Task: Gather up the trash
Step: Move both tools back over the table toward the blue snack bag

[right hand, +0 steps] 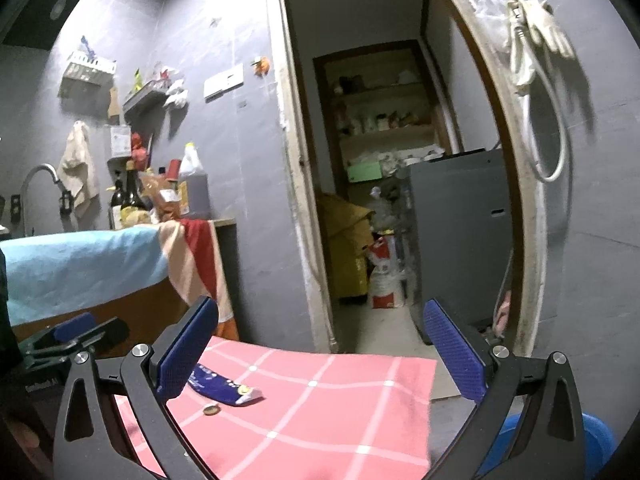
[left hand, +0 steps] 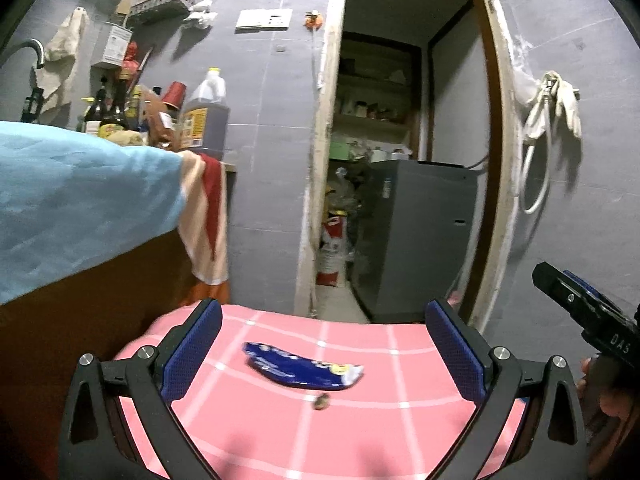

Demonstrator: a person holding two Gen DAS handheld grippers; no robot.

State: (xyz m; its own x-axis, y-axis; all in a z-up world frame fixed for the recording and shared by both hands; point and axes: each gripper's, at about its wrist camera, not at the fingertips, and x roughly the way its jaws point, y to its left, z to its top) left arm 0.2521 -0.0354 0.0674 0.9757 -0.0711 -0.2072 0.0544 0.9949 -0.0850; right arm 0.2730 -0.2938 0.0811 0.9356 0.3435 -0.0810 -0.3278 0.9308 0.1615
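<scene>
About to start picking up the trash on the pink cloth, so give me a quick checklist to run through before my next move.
1. Left gripper jaws open: ok.
2. Right gripper jaws open: ok.
3. Blue wrapper in plain view, lying between the left jaws' line of approach: ok.
4. Small brown scrap apart from the wrapper, nothing on it: ok.
5. Pink cloth otherwise bare around the trash: ok.
6. Bin to drop trash into: cannot tell; only a blue container edge shows.

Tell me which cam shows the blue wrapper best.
Left wrist: the wrapper lies whole, centred between the open tongs. Right wrist shows it smaller, its left end hidden behind a tong finger.
</scene>
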